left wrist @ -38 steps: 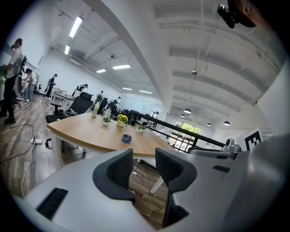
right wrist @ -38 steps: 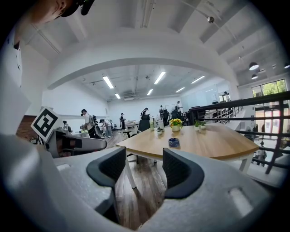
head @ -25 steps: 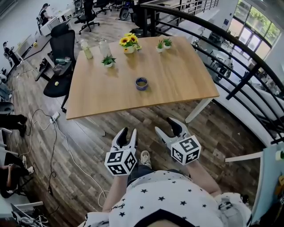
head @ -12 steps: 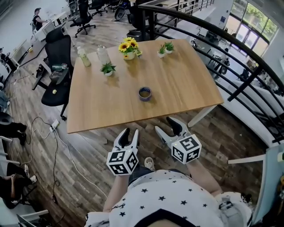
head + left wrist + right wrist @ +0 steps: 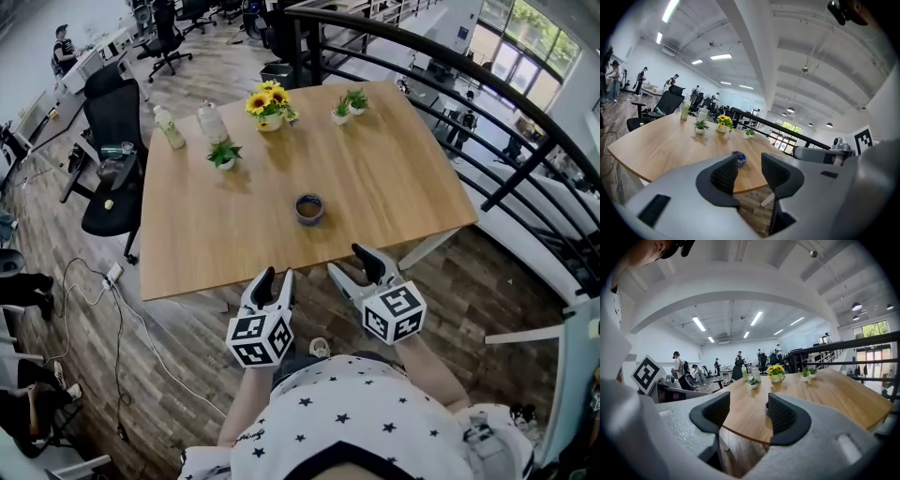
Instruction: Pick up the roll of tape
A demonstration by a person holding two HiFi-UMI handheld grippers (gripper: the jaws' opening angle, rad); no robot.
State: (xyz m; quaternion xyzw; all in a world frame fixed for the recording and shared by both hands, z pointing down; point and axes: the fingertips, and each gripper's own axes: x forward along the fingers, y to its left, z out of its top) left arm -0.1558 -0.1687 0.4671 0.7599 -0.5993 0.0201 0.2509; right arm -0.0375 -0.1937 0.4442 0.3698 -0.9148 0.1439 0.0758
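Left gripper: light grey moulded shell, rounded jaws lined w/ black ribbed pads. Black rectangular slot in housing. Left marker cube at rear: white faces, black square-pattern codes.

Right gripper: same build, grey speckled finish, black ribbed lining on jaws. Right marker cube: same type of codes.

Person: white top w/ small dark stars, short sleeves, dark trim at neckline. Dark lower garment, type not clear. Light-coloured shoe.
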